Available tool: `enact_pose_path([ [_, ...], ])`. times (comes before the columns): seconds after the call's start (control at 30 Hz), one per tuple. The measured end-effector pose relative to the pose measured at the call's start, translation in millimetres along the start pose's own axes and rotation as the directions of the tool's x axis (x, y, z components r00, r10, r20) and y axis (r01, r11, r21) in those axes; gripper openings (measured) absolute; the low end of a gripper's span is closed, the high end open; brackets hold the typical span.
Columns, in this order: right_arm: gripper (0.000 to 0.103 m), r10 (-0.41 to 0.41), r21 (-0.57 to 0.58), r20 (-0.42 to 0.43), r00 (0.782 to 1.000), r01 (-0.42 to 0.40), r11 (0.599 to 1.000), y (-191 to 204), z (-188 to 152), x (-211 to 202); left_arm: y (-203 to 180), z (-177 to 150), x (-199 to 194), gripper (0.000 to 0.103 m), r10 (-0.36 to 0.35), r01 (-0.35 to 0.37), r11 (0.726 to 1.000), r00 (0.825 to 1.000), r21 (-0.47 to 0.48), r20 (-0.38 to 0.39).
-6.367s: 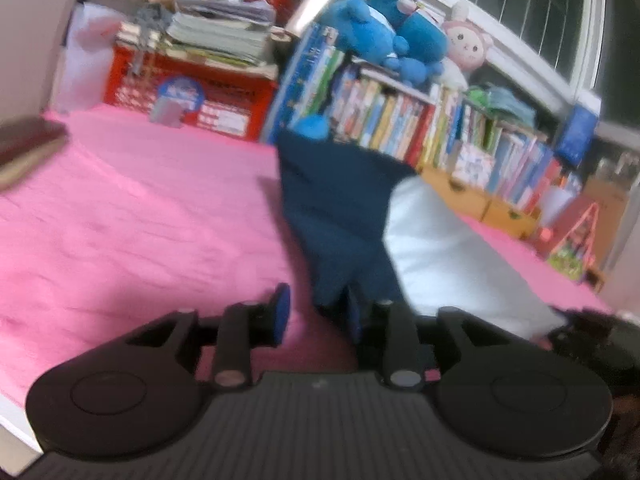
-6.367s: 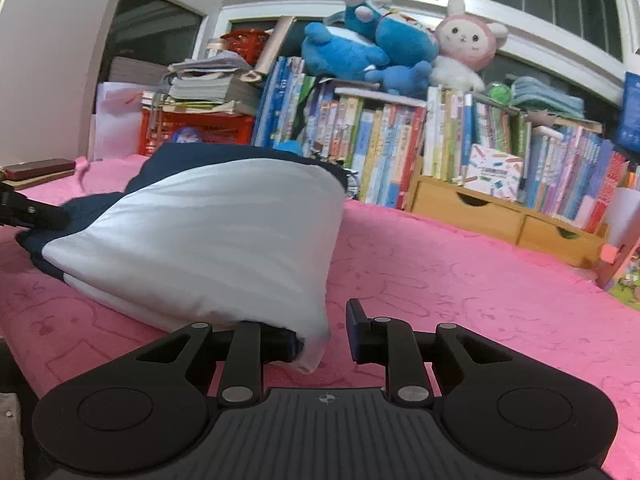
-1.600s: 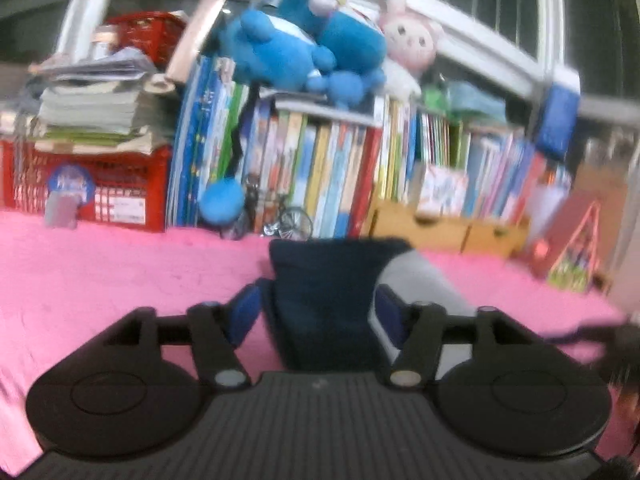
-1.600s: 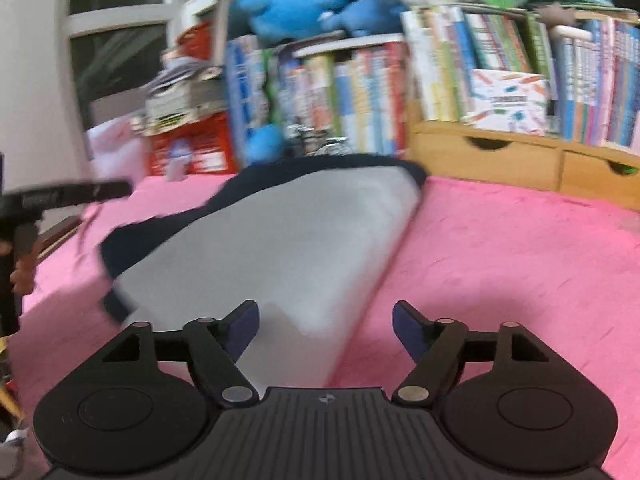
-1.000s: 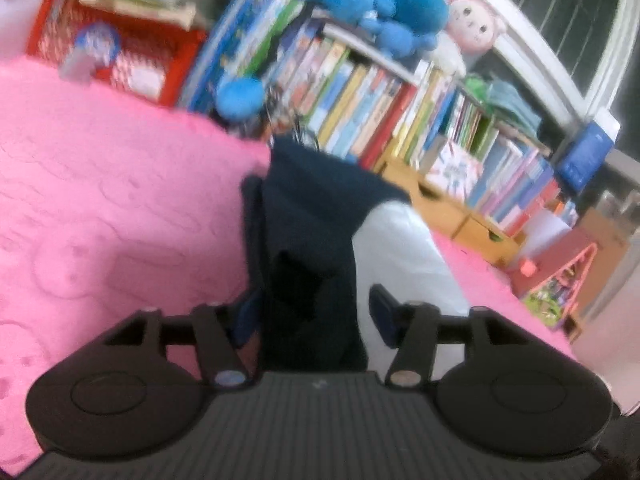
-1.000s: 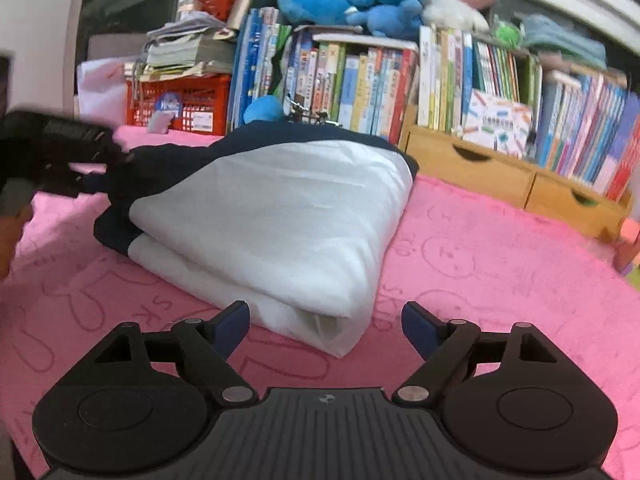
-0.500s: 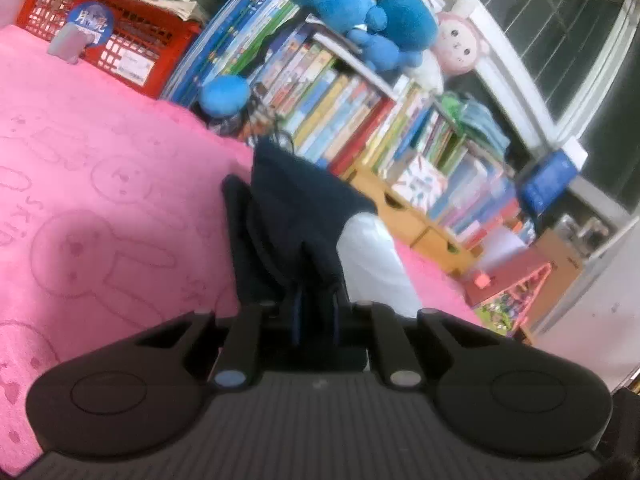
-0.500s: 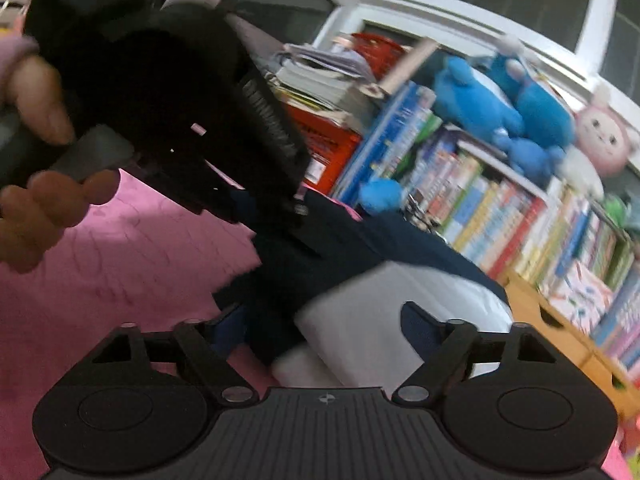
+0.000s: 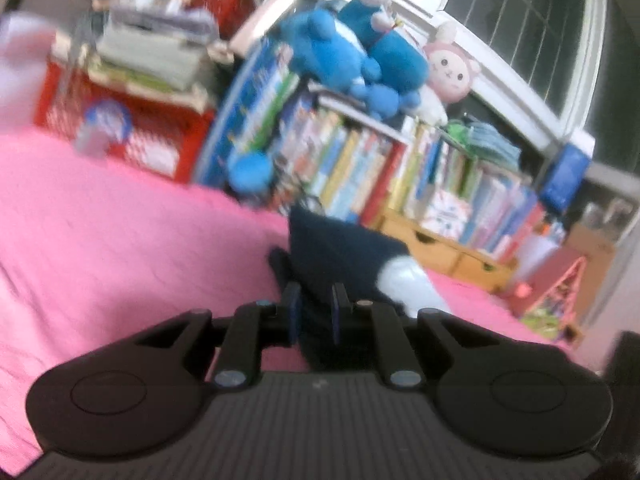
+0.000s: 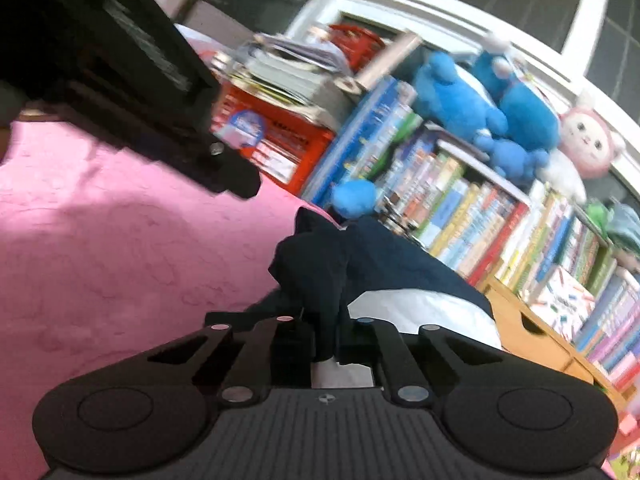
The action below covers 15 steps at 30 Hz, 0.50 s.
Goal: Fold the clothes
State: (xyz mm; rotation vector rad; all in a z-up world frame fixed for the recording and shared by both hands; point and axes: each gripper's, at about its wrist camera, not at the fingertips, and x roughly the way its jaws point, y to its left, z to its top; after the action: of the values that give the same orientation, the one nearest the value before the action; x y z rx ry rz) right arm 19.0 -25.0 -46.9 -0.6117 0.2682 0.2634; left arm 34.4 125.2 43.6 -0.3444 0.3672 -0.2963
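Lying on the pink blanket point(image 9: 120, 216), the garment point(image 9: 340, 256) is a folded bundle of soft cloth in two colours: a dark navy part and a smooth white part point(image 10: 420, 312). The navy cloth is matte and creased, bunched into a raised, crumpled peak at the end nearest both cameras. The white part sits on the side of the garment nearer the wooden drawer unit point(image 9: 444, 248) and shows a rounded, padded fold edge. The blanket under the garment is plush, with a faint embossed pattern pressed into its surface.

The left gripper point(image 9: 315, 312) has its two blue-padded fingers drawn close together, with a fold of the navy cloth pinched between them at the garment's near end. The right gripper point(image 10: 326, 340) is likewise nearly closed, its black fingers clamping the navy peak, which stands upright from between them. In the right wrist view the left gripper's black housing appears above and to the left of the garment, blurred.

Behind the garment stands a row of upright books point(image 10: 460, 208), with blue plush toys point(image 9: 360, 56) and a pink-faced plush toy point(image 9: 452, 72) resting on top of them. To the left of the books is a red crate point(image 9: 132, 136) carrying a stack of papers. The left wrist view is blurred throughout.
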Motion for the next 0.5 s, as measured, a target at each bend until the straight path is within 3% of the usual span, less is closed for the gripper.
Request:
enact_pose_path([
  [0.17, 0.010, 0.061, -0.193, -0.020, 0.998, -0.063, 0.979, 30.2, -11.2, -11.2, -13.4, 2.5, 19.1, 0.017, 0.033, -0.032, 0.995, 0.999, 0.097, -0.007],
  [0.27, 0.016, 0.148, -0.159, -0.032, 0.988, -0.152, 0.976, 29.8, -10.6, -14.6, -25.9, -5.1, 27.0, 0.024, 0.010, -0.005, 0.987, 0.999, 0.160, -0.031],
  [0.33, 0.026, 0.265, -0.107, -0.025, 0.964, -0.267, 0.958, 20.8, -8.2, -24.1, -31.2, -12.9, 28.9, 0.027, 0.017, -0.006, 0.978, 0.999, 0.209, -0.051],
  [0.4, 0.039, 0.325, -0.063, -0.018, 0.945, -0.326, 0.943, 13.0, -9.9, -35.8, -33.8, -19.6, 27.8, 0.027, 0.045, -0.030, 0.970, 0.997, 0.242, -0.058],
  [0.5, 0.039, 0.362, -0.002, -0.009, 0.932, -0.362, 0.932, 0.9, -16.2, -54.1, -37.6, -23.4, 18.2, 0.027, 0.049, -0.035, 0.967, 0.998, 0.254, -0.048],
])
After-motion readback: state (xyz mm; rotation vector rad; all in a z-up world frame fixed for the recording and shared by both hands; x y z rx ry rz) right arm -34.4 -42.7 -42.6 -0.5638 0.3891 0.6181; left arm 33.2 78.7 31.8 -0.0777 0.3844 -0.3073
